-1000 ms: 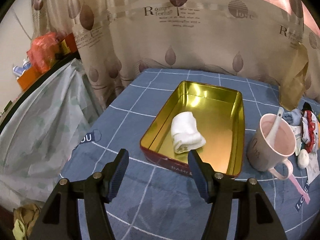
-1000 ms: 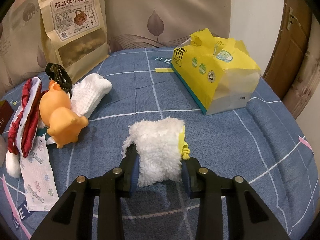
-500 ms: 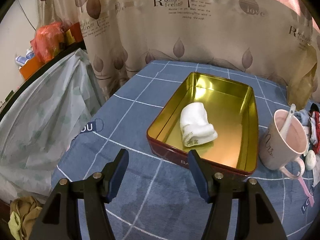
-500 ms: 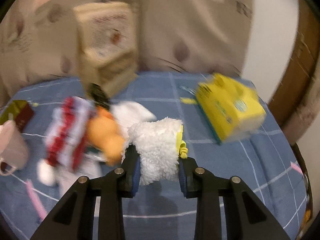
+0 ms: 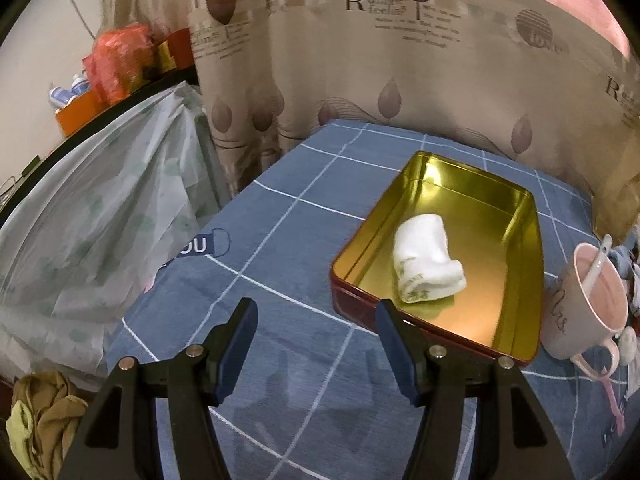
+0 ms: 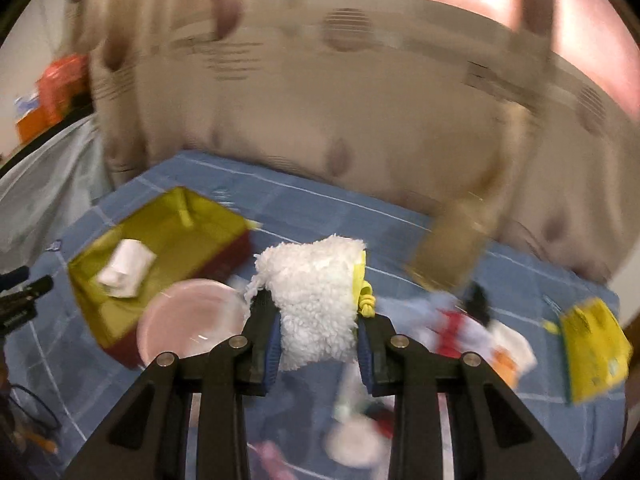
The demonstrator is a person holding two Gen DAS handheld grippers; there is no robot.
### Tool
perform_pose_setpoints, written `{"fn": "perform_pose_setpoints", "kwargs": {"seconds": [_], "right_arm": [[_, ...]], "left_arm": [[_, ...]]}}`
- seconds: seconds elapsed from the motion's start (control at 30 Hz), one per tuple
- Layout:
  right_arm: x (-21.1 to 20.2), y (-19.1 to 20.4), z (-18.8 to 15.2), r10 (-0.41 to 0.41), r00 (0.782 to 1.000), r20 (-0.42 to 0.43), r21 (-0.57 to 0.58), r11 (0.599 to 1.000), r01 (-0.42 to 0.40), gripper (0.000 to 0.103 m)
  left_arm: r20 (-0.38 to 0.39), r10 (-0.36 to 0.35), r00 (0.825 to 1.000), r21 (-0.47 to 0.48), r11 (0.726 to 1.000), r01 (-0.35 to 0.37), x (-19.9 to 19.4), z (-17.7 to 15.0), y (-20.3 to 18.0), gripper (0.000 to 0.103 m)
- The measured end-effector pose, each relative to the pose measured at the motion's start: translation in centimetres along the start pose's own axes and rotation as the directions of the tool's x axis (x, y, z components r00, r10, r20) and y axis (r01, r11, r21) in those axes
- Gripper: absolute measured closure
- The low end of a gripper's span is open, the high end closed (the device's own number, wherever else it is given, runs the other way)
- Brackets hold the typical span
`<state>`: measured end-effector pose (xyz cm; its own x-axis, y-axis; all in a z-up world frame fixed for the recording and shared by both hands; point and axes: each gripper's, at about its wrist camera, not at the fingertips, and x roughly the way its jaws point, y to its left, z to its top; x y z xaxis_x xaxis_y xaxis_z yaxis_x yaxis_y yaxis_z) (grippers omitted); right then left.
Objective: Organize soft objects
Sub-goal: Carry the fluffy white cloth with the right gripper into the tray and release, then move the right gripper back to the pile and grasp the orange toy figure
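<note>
Above the bench [image 6: 304,208], right claw [image 6: 318,330] clamps a fleecy white piece [image 6: 314,296]; left claw [image 5: 314,344] hangs wide apart beside the gold tin [image 5: 520,280] holding a white sock [image 5: 426,264].

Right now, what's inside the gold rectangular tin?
One rolled white sock lies on the floor of the gold rectangular tin; nothing else shows. The bit of floor under the sock is covered.

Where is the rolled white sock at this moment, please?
In the left wrist view, the white sock lies inside the gold tin, right of centre, left of the pink mug.
</note>
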<state>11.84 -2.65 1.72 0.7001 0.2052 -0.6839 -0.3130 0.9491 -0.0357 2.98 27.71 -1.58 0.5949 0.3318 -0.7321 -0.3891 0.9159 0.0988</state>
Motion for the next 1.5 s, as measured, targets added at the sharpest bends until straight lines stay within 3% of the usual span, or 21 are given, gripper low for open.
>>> {"fn": "perform_pose_setpoints", "kwargs": {"seconds": [0.23,0.63,1.03,1.13,1.23,1.5], "right_arm": [[3.9,6.7,3.1,0.094,0.995,-0.044,-0.082,0.992,-0.097,0.074],[10.9,15.7,5.7,0.129,0.976,-0.174,-0.139,0.978,-0.154,0.074],[14.9,17.3,5.6,0.097,0.965,-0.245,-0.127,0.983,-0.131,0.069],[15.4,17.2,5.6,0.115,0.958,-0.264,-0.1,0.984,-0.146,0.057],[15.2,17.1,5.8,0.103,0.963,-0.25,-0.094,0.987,-0.13,0.04],[9.9,15.7,7.5,0.136,0.979,-0.153,-0.074,0.986,-0.149,0.037]], "left_arm": [[-0.019,0.037,0.999,-0.049,0.998,-0.038,0.6,0.2,1.2,0.04],[-0.034,0.093,0.995,-0.129,0.987,-0.097,1.3,0.3,3.5,0.04],[-0.049,0.081,0.995,-0.15,0.985,-0.088,1.8,0.4,3.9,0.04],[-0.05,0.082,0.995,-0.139,0.986,-0.088,1.7,0.3,3.7,0.04],[-0.043,0.073,0.996,-0.14,0.987,-0.078,1.6,0.3,3.5,0.04],[-0.025,0.063,0.998,-0.137,0.988,-0.066,1.3,0.2,3.5,0.04]]}}
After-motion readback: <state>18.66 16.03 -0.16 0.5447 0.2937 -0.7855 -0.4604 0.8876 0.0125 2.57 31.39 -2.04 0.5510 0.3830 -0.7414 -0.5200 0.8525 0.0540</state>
